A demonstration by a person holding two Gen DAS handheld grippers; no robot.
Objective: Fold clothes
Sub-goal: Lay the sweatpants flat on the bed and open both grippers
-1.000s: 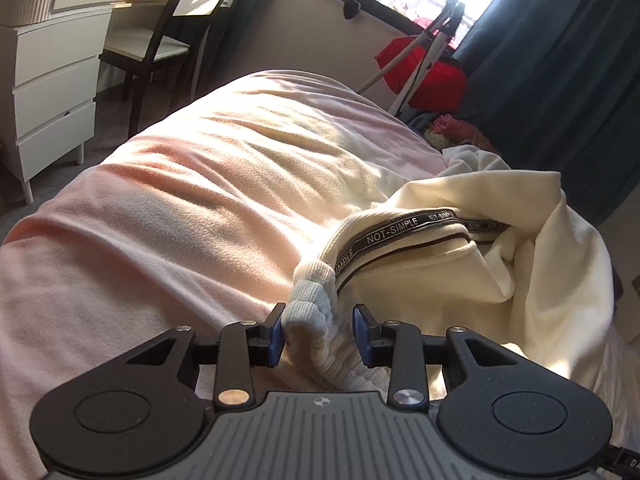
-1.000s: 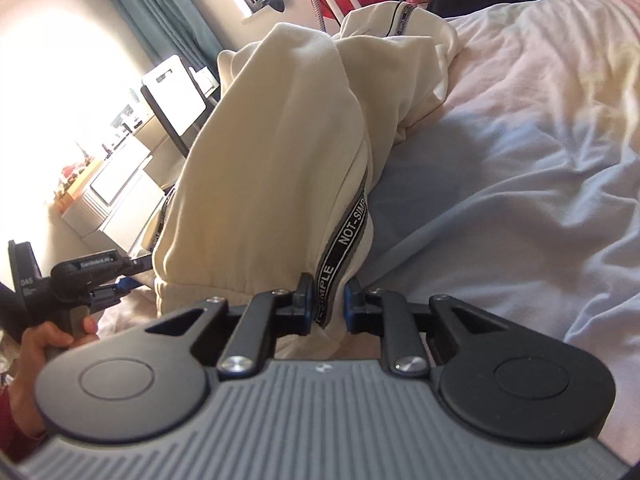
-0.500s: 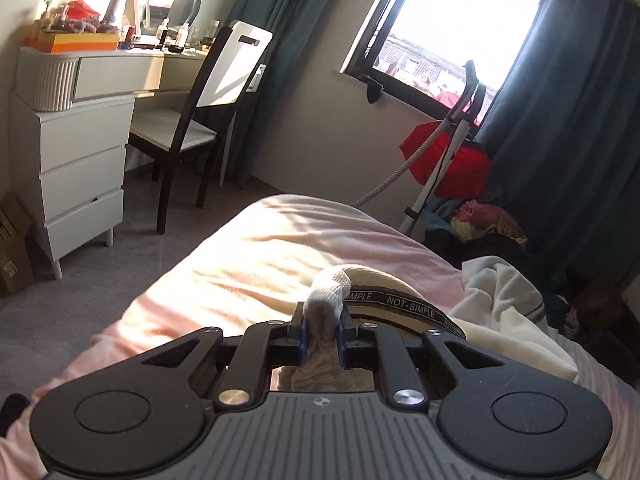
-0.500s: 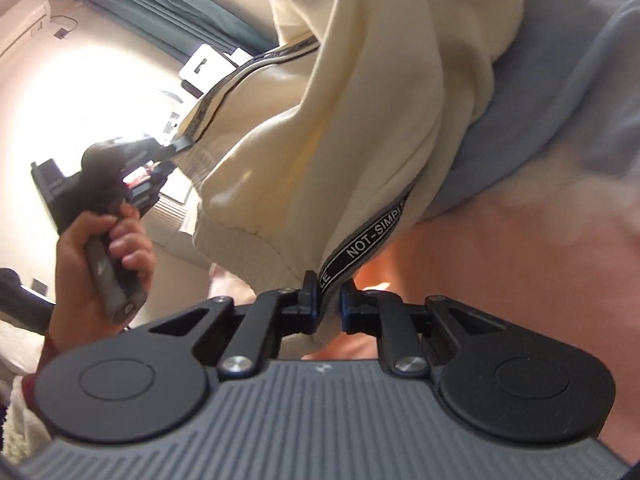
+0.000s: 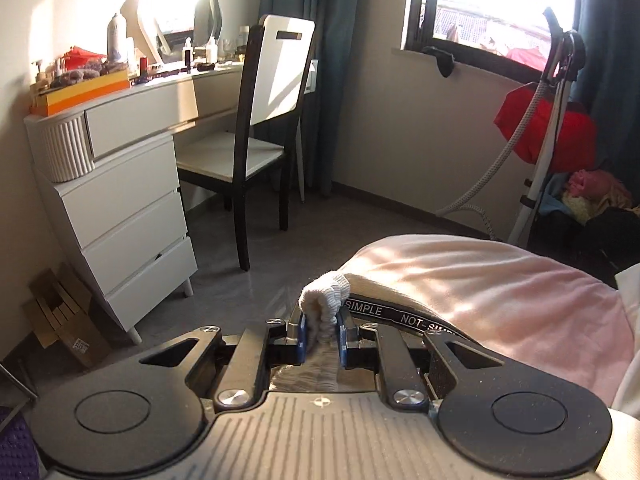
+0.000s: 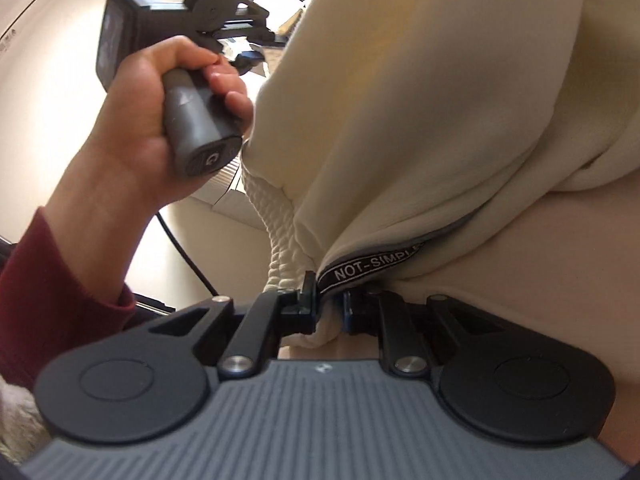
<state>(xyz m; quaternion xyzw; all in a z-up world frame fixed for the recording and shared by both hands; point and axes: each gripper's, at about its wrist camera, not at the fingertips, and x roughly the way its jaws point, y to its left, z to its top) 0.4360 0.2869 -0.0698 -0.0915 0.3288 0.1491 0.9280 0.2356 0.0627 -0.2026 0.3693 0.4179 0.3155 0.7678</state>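
A cream sweatshirt-type garment [image 6: 432, 92] with a black "NOT-SIMPLE" tape stripe [image 6: 372, 266] hangs lifted in the air between both grippers. My left gripper [image 5: 320, 334] is shut on the garment's ribbed hem [image 5: 322, 300], with the tape stripe [image 5: 400, 314] running off to the right. My right gripper [image 6: 330, 312] is shut on the hem beside the ribbed band [image 6: 276, 236]. In the right wrist view the person's hand [image 6: 152, 120] holds the left gripper up at the garment's other end. Most of the garment fills that view.
The bed with a pink cover [image 5: 500, 280] lies below and to the right. A white dresser [image 5: 112, 200] and a chair [image 5: 260, 136] stand to the left on the grey floor. A steamer stand with a red bag [image 5: 544, 132] stands by the window.
The left gripper closed on the ribbed hem and both grippers rose, lifting the garment off the bed. The left gripper now shows closer in the right wrist view.
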